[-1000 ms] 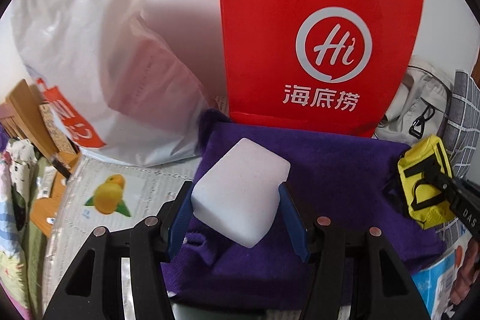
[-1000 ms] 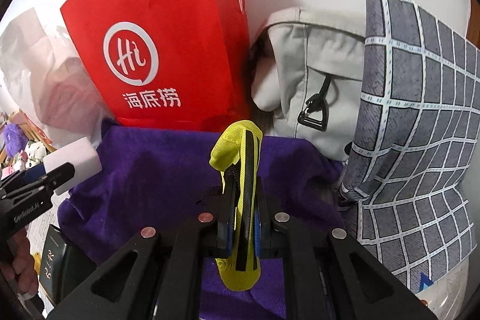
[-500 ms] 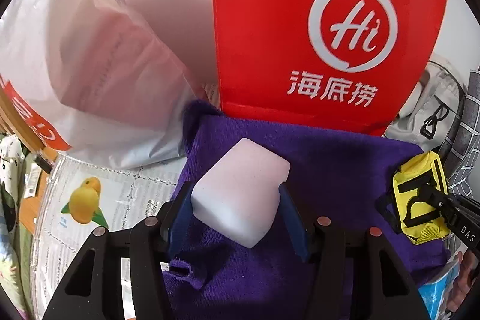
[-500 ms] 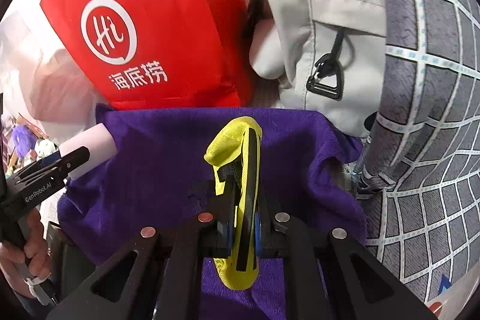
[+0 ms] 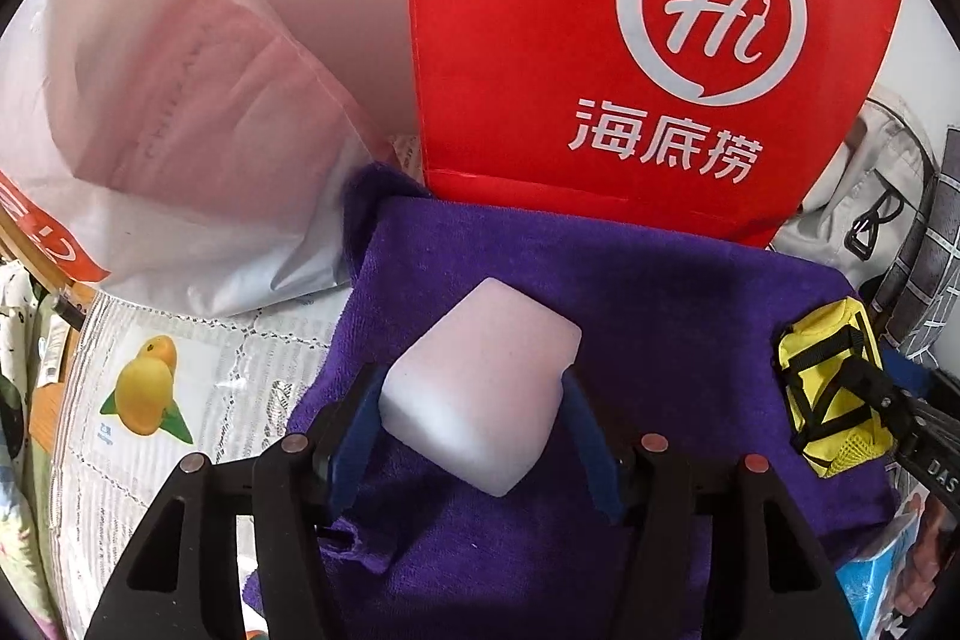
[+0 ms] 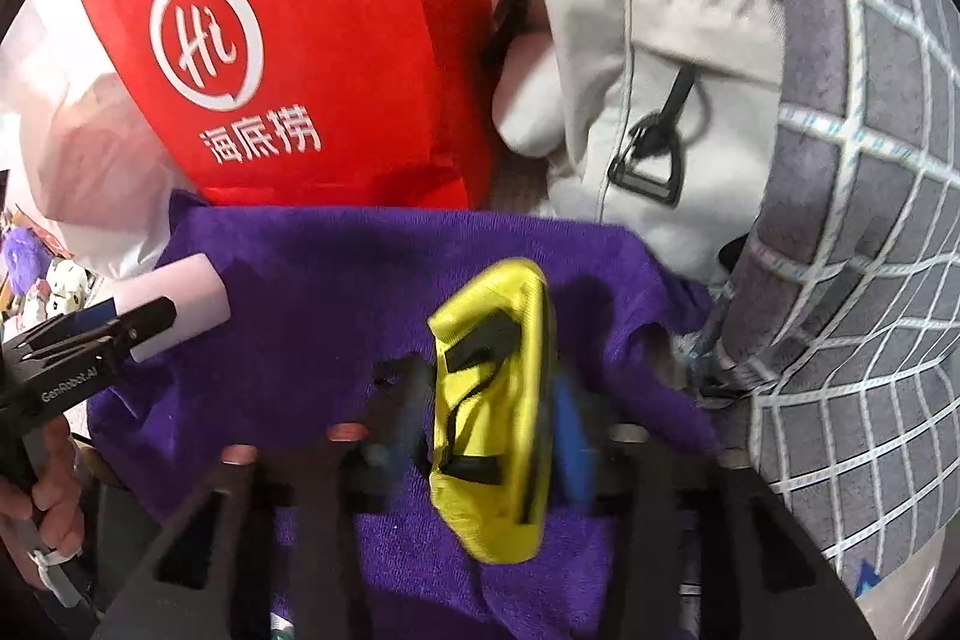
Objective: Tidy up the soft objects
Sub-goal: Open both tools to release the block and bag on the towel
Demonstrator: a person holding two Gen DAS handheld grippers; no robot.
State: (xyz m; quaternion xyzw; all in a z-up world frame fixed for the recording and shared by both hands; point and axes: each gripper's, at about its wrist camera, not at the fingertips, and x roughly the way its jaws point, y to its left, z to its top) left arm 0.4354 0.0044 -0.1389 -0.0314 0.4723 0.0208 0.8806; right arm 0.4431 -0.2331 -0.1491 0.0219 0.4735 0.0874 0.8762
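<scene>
A purple towel [image 5: 660, 316] lies spread in front of a red bag. My left gripper [image 5: 471, 388] has a white sponge block [image 5: 480, 376] between its blue pads. The block is tilted just over the towel, and the jaws are opening with the pads still at its sides. From the right wrist view the same gripper [image 6: 90, 340] and sponge [image 6: 186, 292] are at the left. My right gripper [image 6: 486, 382] is blurred, its jaws opening. A yellow pouch with black straps [image 6: 492, 400] leans loose between them on the towel [image 6: 336, 292]. The pouch [image 5: 828, 400] also shows at the right of the left wrist view.
A red paper bag [image 5: 600, 40] stands behind the towel, with a white plastic bag [image 5: 180, 130] to its left. A beige backpack [image 6: 648, 70] and a grey checked cushion [image 6: 858, 220] crowd the right. A fruit-print tablecloth [image 5: 150, 382] shows at the left. A hand [image 6: 42, 496] holds the left gripper.
The right jaws have sprung apart and the yellow pouch, pinched upright before, now sags wider and tilts. Both grippers have sunk closer to the towel. The left pads have eased slightly.
</scene>
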